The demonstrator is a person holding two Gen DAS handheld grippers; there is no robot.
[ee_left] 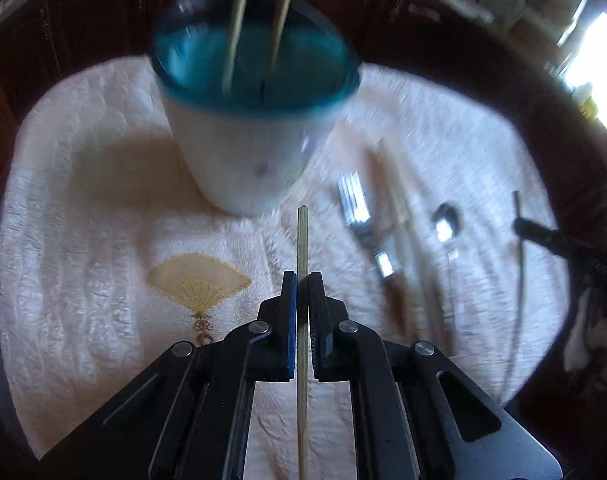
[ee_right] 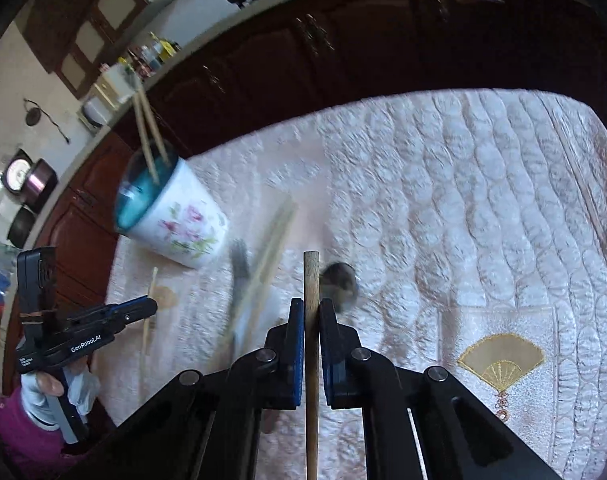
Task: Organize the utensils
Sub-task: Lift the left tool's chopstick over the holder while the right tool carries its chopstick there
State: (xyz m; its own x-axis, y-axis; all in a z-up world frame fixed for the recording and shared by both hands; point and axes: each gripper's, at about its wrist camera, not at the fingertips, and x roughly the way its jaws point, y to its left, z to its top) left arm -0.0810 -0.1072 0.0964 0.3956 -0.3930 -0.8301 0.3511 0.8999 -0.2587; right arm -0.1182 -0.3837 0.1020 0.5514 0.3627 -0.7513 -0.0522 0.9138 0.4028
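Dark wooden cabinets stand behind a table spread with a pale pink quilted cloth [ee_right: 443,184] embroidered with a gold fan [ee_left: 197,282]. Near the cloth's far edge stands the white flowered cup with a teal inside [ee_left: 247,152], two pale chopsticks [ee_left: 259,12] already leaning in it.

Your left tool [ee_left: 302,280] is pinched tight on a thin pale bamboo chopstick [ee_left: 302,240], whose tip points toward the cup's base. Your right tool [ee_right: 311,308] is likewise clamped on a thicker brown wooden stick [ee_right: 310,280]. A metal fork [ee_left: 357,208], a loose pair of pale chopsticks [ee_left: 399,216] and a metal spoon [ee_left: 447,220] lie on the cloth between the two tools.

To do this well, I'd say bring one stick over at a time. Raise the left chopstick until its lower end clears the rim, tilt it nearer upright, and aim for the open side of the mouth, away from the two leaning sticks. Release only once the end is well inside. A knock on the rim could tip the cup, so approach from above.
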